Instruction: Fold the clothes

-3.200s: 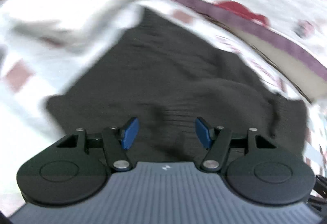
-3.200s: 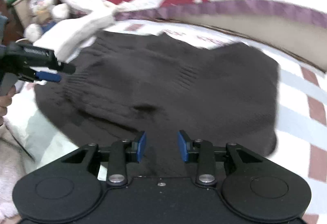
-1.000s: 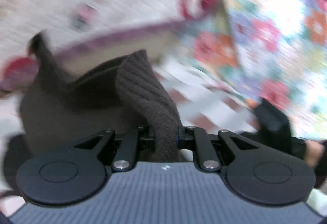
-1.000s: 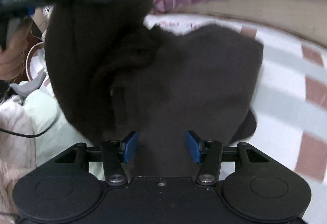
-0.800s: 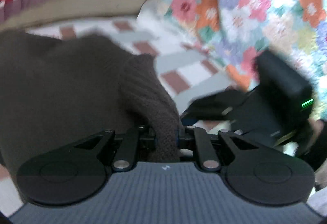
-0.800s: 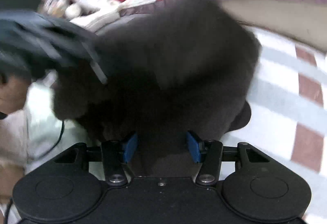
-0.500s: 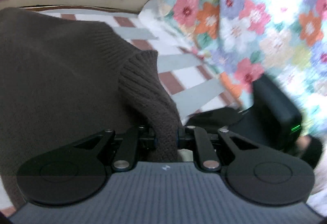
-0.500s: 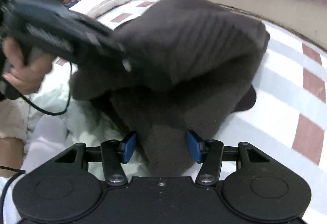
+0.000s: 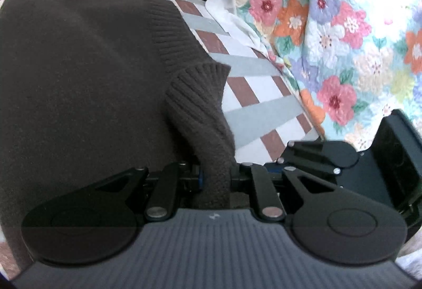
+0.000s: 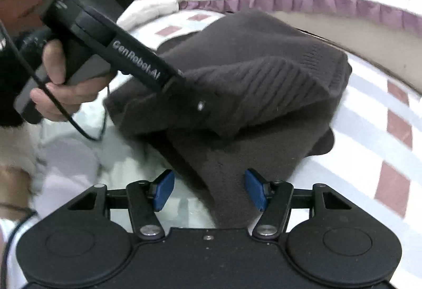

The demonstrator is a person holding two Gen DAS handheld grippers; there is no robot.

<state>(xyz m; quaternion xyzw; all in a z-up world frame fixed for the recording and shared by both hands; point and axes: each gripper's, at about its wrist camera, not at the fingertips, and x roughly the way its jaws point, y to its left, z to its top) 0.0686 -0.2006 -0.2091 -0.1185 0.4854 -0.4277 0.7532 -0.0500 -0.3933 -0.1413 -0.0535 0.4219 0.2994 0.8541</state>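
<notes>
Dark brown sweater (image 10: 253, 73) half-folded on the checked bedsheet (image 10: 369, 136).

Its ribbed cuff (image 9: 208, 115) is pinched tight between the fingers of the left gripper (image 9: 215, 178), laid over the sweater's body. The right gripper (image 10: 209, 190) hangs spread apart, a lower edge of knit lying loose between its blue pads (image 10: 163, 189). A floral quilt (image 9: 343, 38) lies bunched alongside; no containers in sight.

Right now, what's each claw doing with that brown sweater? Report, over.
Left claw shut on brown sweater at its ribbed cuff. Right claw open, sweater fabric lying between its pads. Sweater folded over on striped bedsheet. Nothing blocking.
</notes>
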